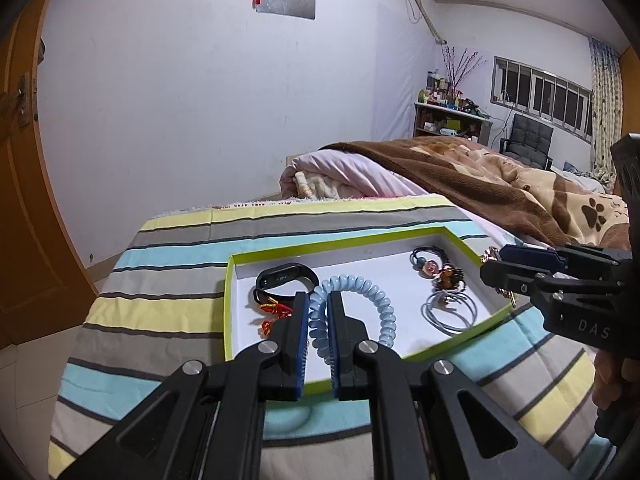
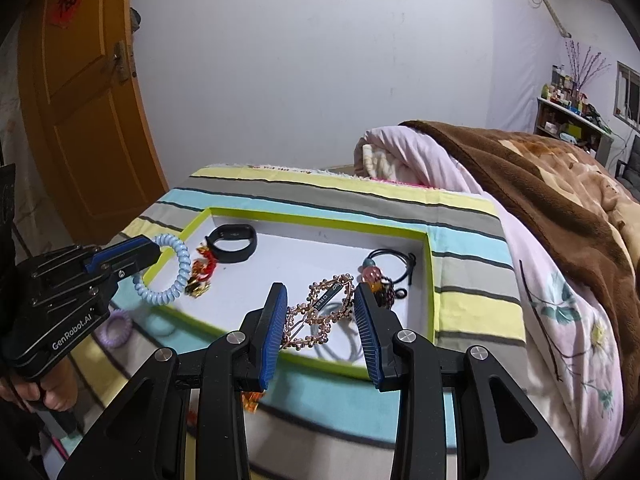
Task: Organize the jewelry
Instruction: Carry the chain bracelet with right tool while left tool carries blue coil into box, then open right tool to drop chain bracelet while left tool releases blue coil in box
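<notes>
A green-rimmed white tray (image 1: 230, 312) (image 2: 431, 280) lies on the striped cloth. My left gripper (image 1: 318, 300) (image 2: 154, 250) is shut on a light blue spiral bracelet (image 1: 376, 300) (image 2: 176, 276) and holds it over the tray's left side. My right gripper (image 2: 320, 300) (image 1: 490, 264) is shut on a rose-gold beaded hair clip (image 2: 320, 312) above the tray's right side. In the tray lie a black fitness band (image 1: 286, 276) (image 2: 234, 242), a red and gold charm (image 1: 272, 312) (image 2: 202, 272), black bead hair ties (image 1: 434, 264) (image 2: 384, 276) and grey rings (image 1: 450, 310).
A purple spiral hair tie (image 2: 116, 328) lies on the cloth left of the tray. An orange item (image 2: 250, 400) shows under my right gripper. A pink quilt and brown blanket (image 2: 540, 200) are piled to the right. An orange door (image 2: 80, 100) stands at left.
</notes>
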Demonstrator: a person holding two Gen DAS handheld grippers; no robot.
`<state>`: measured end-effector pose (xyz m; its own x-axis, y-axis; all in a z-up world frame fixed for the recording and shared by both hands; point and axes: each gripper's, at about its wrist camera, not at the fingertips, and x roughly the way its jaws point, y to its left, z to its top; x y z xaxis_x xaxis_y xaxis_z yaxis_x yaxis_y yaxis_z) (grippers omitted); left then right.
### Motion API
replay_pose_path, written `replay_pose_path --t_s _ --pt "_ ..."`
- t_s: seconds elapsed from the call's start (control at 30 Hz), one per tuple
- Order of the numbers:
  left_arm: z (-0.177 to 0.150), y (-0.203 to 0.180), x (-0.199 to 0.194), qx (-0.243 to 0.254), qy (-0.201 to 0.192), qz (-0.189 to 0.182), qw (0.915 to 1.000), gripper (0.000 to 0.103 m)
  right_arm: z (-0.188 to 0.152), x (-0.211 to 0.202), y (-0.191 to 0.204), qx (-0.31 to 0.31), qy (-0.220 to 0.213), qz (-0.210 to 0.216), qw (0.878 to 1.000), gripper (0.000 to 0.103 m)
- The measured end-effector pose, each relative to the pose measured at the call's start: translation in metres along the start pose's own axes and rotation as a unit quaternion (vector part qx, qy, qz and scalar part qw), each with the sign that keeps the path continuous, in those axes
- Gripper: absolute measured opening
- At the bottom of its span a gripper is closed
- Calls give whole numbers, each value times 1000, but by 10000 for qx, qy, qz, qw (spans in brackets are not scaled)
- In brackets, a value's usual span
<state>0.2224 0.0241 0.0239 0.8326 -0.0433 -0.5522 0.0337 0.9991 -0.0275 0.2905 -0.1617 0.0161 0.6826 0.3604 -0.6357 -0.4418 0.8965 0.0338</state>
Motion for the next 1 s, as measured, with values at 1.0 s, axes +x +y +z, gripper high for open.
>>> replay_pose_path --t_s 1.0 --pt "-11 14 69 -115 947 -287 9950 11 10 108 -17 -6 876 -71 9961 36"
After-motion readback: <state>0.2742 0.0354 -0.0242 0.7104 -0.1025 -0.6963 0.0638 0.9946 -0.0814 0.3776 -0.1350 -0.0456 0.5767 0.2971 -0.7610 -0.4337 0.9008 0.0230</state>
